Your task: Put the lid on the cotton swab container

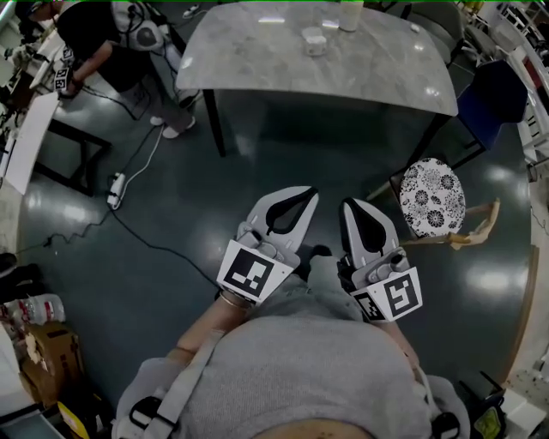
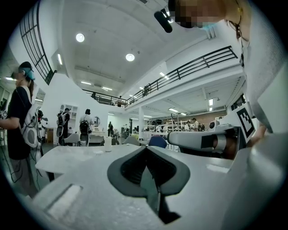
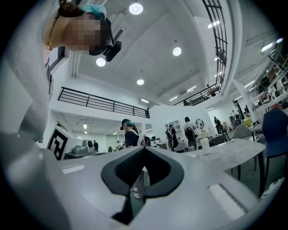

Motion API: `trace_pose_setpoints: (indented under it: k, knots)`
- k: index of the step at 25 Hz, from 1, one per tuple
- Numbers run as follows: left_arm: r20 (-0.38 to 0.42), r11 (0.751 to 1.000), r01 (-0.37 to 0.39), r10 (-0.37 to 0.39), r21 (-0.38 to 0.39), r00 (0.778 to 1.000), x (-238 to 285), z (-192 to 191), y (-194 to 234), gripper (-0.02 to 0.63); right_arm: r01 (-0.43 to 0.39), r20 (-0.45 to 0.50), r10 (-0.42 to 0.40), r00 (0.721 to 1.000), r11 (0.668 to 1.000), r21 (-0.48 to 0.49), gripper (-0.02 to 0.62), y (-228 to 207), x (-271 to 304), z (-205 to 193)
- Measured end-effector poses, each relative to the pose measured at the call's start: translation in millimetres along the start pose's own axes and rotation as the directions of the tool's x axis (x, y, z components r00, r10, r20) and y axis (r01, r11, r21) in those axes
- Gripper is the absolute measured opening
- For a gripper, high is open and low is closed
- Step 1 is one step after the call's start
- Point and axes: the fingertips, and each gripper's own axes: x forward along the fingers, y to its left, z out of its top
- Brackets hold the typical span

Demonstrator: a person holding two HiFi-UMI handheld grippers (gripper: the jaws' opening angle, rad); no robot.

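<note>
Dark, glossy floor [image 1: 171,249] spreads below both grippers in a large, bright hall. The left gripper [image 1: 302,197] has its jaws pressed fully together with nothing between them; in its own view the tips [image 2: 145,149] meet in a closed seam. The right gripper [image 1: 352,207] is likewise clamped together and empty, its tips [image 3: 144,148] touching. Both point forward, roughly level, side by side and close to each other. Behind the jaws sit the marker cubes, the left one [image 1: 251,273] and the right one [image 1: 396,296], just in front of the person's grey sweater [image 1: 317,369].

Well ahead of the grippers stands a grey marbled table [image 1: 257,60]. Near its far edge is an upright white cylinder [image 1: 349,13], apparently the cotton swab container, also visible from the left gripper [image 2: 108,143] and the right gripper [image 3: 204,146]. A low white round piece [image 1: 314,41] lies near it on the tabletop and may be the lid; it is too small to tell. Neither gripper touches either piece.

To the right, a chair with a black-and-white floral seat [image 1: 433,197] stands on the floor, with a blue chair [image 1: 493,94] beyond it. On the left, a power strip [image 1: 116,190] lies on its cable, and another person [image 1: 103,43] stands at a side bench.
</note>
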Motion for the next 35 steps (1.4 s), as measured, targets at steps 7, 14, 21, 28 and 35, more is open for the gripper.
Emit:
trace_pose_setpoints:
  k: [7, 14, 21, 28, 35]
  knots:
    - [-0.007, 1.000, 0.020, -0.020, 0.000, 1.000, 17.1, -3.4, 6.3, -0.002, 0.014, -0.002, -0.014, 1.000, 1.000, 0.007, -0.002, -14.9, 9.4, -4.6]
    - [0.001, 1.000, 0.012, -0.012, 0.013, 1.000, 51.4, 0.2, 32.5, -0.002, 0.006, 0.014, -0.006, 1.000, 1.000, -0.016, -0.002, -48.9, 41.2, 0.6]
    - [0.012, 1.000, -0.007, 0.007, 0.020, 1.000, 106.4, 8.9, 66.5, -0.002, -0.017, 0.013, 0.017, 1.000, 1.000, -0.022, -0.002, -100.8, 83.8, 7.4]
    - [0.017, 0.998, -0.054, 0.054, 0.013, 0.998, 160.4, 15.2, 96.5, -0.002, -0.059, 0.008, 0.059, 0.998, 0.998, -0.027, -0.001, -152.4, 119.9, 16.4]
    - [0.034, 0.995, -0.092, 0.092, 0.024, 0.995, 217.0, 22.0, 116.3, -0.002, -0.088, 0.001, 0.088, 0.996, 0.996, -0.030, -0.002, -206.1, 142.9, 21.7]
